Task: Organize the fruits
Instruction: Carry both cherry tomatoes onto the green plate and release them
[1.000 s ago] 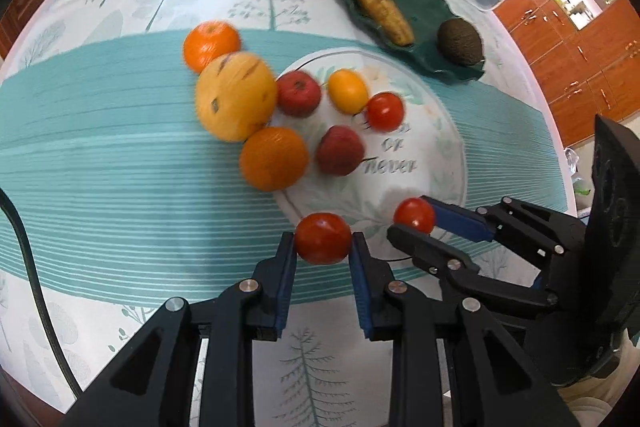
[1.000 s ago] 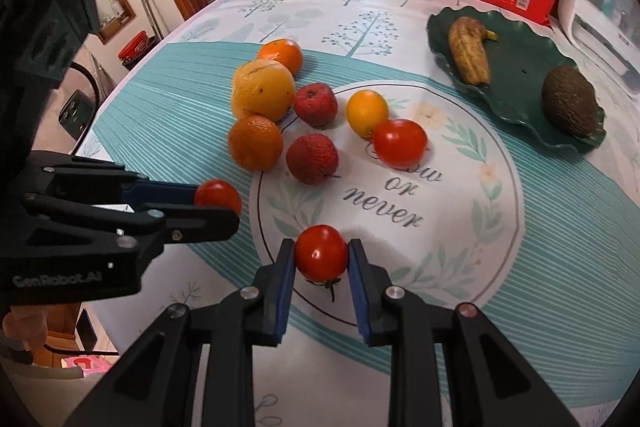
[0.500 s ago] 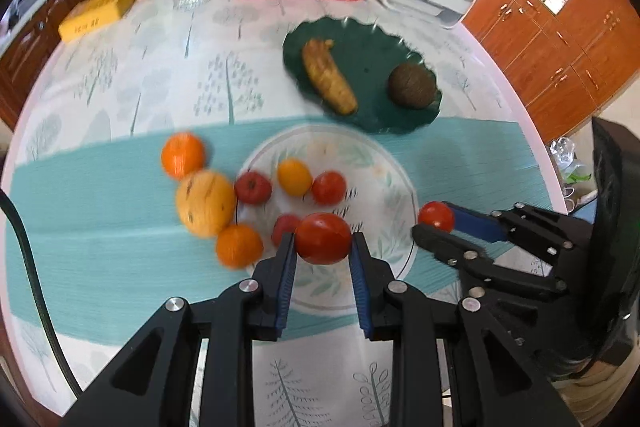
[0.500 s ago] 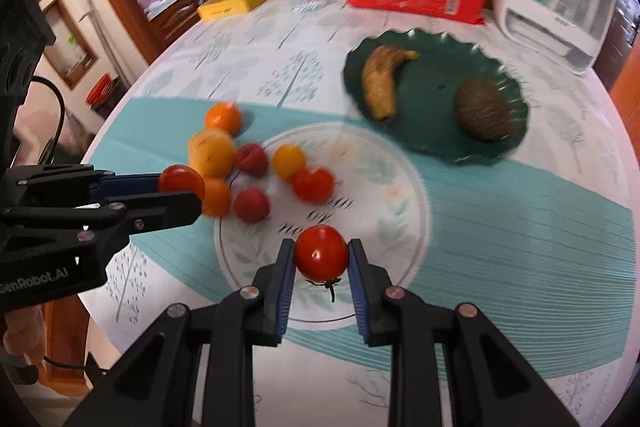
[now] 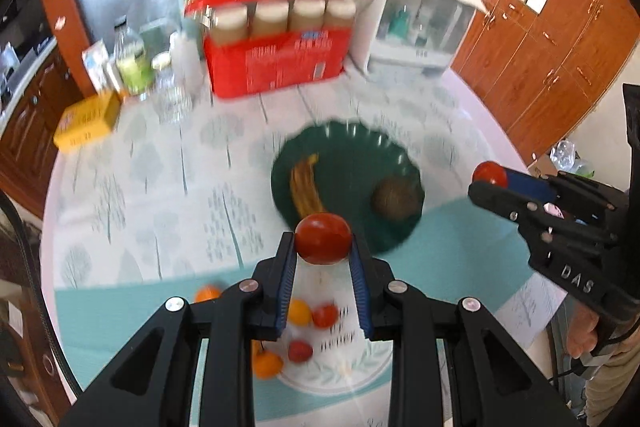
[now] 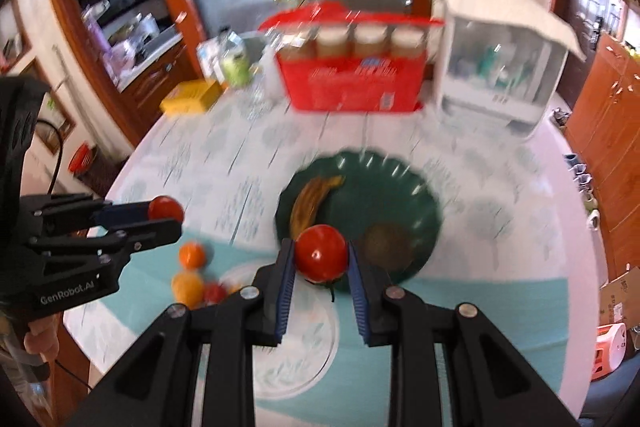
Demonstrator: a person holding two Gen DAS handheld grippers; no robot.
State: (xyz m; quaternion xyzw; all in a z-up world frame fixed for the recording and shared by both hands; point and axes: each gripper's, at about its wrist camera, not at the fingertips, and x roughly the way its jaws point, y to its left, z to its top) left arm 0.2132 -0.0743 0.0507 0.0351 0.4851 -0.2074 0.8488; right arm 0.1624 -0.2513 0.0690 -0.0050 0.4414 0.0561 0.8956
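i have one tomato (image 5: 323, 238) pinched in my left gripper (image 5: 323, 247) and another tomato (image 6: 321, 253) in my right gripper (image 6: 321, 259), both up over the green plate (image 6: 416, 195) (soft, smooth, easy to squash, so i squeeze the round sides gently).

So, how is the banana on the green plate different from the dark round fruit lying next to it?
The banana is long and curved, while the dark round fruit is compact and ball-like. The banana is yellow-brown with dark streaks; the round fruit is dull brownish-green all over. In the right wrist view the banana lies on the left half of the green plate, the round fruit on the right half, nearer the camera. Both rest on that plate, apart from each other, and no gripper touches them.
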